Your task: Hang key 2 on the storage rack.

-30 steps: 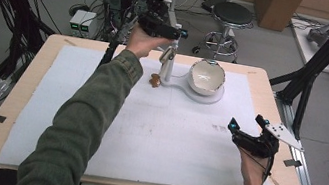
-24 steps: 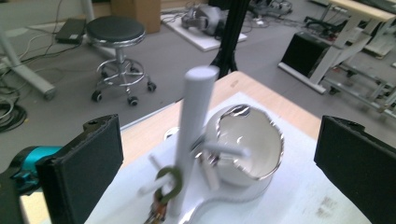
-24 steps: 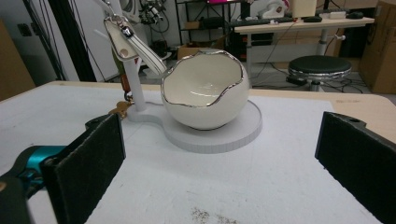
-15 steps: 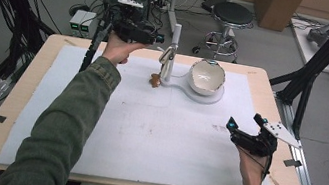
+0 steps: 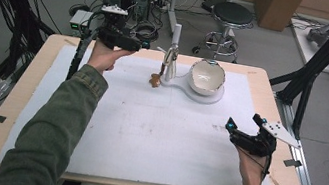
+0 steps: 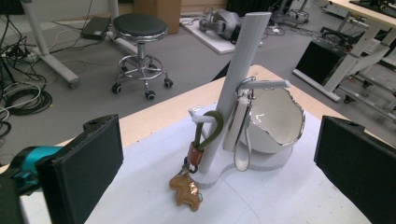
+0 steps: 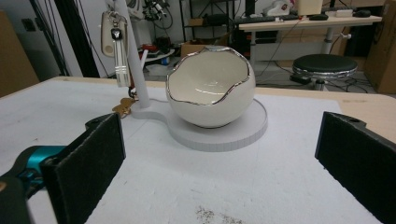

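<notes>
Jaws of both the left gripper [image 5: 141, 44] and right gripper [image 5: 239, 129] stand spread, gripping nothing; the olive-looped brown leather horse keyring [image 6: 192, 173] apparently hangs on the grey post stand [image 6: 238, 74], far-centre.

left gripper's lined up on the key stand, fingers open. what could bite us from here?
1. The olive loop keychain hangs on a short peg on the grey post, right beside the white key fob. The open left gripper could snag both.
2. A sideways pull might tip the stand base and the egg-shaped bowl on it.
3. The brown charm rests on the table and may drag or catch.
</notes>
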Available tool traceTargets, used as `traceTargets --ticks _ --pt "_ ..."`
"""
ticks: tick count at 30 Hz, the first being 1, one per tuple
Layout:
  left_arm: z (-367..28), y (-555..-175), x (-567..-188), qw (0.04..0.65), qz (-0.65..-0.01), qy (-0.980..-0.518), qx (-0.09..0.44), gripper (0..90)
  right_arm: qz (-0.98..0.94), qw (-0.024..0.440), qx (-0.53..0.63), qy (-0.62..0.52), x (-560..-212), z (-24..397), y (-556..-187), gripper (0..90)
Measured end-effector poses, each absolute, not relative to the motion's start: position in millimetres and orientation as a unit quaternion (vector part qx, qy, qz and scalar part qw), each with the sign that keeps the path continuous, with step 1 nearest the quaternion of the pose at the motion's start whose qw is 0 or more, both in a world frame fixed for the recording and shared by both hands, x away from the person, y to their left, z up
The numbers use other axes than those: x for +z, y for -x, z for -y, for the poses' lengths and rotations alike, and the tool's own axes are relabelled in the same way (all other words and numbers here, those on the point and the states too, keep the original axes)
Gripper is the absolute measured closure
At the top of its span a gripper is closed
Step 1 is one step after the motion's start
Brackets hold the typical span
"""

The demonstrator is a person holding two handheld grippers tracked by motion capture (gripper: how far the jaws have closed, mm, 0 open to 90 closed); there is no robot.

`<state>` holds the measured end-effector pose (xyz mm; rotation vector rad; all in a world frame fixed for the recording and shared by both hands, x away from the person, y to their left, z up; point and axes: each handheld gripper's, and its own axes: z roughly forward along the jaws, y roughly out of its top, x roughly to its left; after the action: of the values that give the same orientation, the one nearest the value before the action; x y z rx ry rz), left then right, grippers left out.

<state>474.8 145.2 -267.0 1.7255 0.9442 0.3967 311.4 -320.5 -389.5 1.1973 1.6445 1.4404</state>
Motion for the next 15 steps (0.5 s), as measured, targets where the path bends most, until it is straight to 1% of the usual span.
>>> traceTargets --ticks 7,12,15 --pt "-153.3 -466.7 -269.8 0.536 -0.398 -0.724 0.173 1.6 -0.625 0.318 0.548 -0.457 -389.4 319.3 -311.7 0.5" --pt "-157.3 -458.3 -271.6 0.526 -0.403 -0.725 0.189 1.6 -0.624 0.319 0.548 -0.456 -389.3 320.3 -311.4 0.5" --pt "-159.8 -455.6 -273.8 0.526 -0.405 -0.724 0.187 1.7 -0.625 0.319 0.548 -0.456 -389.3 320.4 -311.3 0.5"
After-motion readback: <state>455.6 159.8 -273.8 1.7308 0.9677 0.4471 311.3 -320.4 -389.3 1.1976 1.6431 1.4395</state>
